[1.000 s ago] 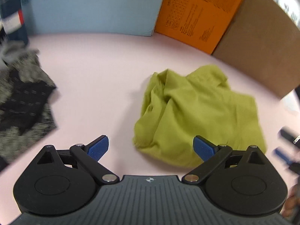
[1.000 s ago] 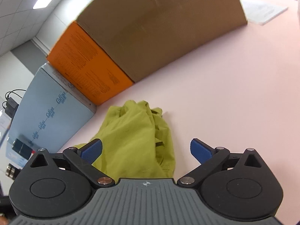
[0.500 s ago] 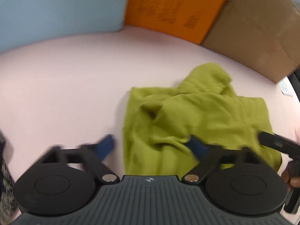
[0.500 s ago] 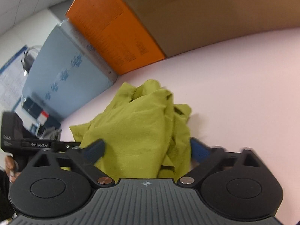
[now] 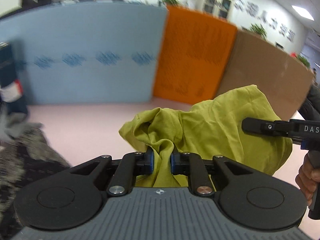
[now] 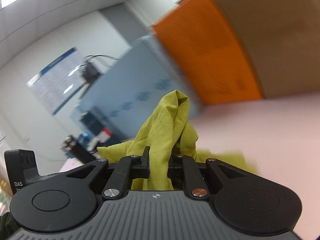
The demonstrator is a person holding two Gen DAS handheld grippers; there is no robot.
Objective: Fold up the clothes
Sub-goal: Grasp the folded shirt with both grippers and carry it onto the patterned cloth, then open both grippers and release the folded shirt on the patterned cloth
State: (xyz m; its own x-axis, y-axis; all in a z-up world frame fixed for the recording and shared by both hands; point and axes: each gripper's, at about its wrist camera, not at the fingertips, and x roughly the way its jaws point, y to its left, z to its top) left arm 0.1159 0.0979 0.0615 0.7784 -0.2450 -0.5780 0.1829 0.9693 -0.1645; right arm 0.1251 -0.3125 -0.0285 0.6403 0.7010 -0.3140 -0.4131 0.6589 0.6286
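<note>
1. The left gripper [image 5: 161,163] pinches the green shirt [image 5: 210,132].
2. The right gripper [image 6: 158,167] pinches it too.
3. The shirt hangs bunched above the pink table [image 5: 90,124], with no neat fold showing.

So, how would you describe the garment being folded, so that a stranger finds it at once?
Look at the pink table before the blue, orange and brown boards. The yellow-green shirt hangs bunched there, pinched by the left gripper and the right gripper. The neighbouring black-and-grey knit is patterned; this one is plain.
</note>
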